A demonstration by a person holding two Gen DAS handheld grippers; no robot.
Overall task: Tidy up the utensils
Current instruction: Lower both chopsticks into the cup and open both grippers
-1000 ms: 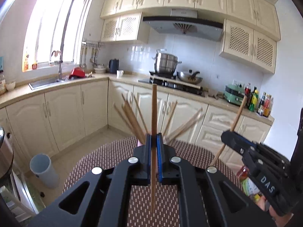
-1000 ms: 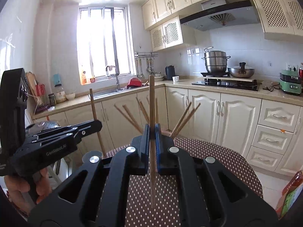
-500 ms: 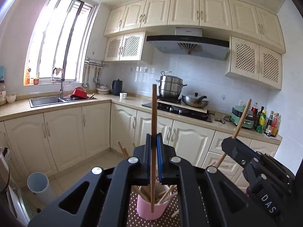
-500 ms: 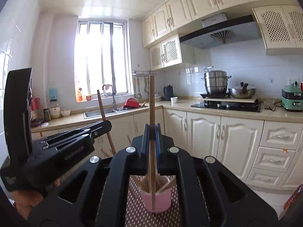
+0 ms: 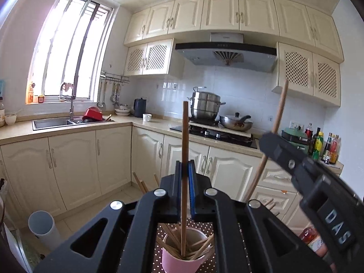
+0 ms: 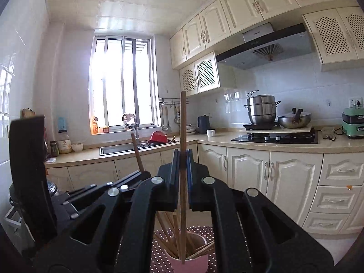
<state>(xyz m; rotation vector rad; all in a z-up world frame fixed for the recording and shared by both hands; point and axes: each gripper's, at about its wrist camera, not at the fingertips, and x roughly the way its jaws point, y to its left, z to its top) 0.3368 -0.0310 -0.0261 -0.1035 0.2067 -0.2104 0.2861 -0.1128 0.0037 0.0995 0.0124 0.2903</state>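
Both grippers are up over the pink cup [image 5: 182, 261] here, each one clamped tight on a single chopstick held upright. The left gripper [image 5: 184, 177] has its fingers pinched right down on its chopstick [image 5: 185, 136], and the lower end dips into the cup among the other sticks [image 5: 200, 248] already leaning in there. The right gripper [image 6: 181, 166] has the same grip on its own chopstick [image 6: 182, 125]; its tip sits at the cup's [image 6: 188, 265] front rim, though it's hard to say if it's inside or just in front of it. The cup stands on a brown dotted cloth [image 6: 159, 252]. In the left view the right gripper [image 5: 268, 143] shows off to the side, its stick tilted.
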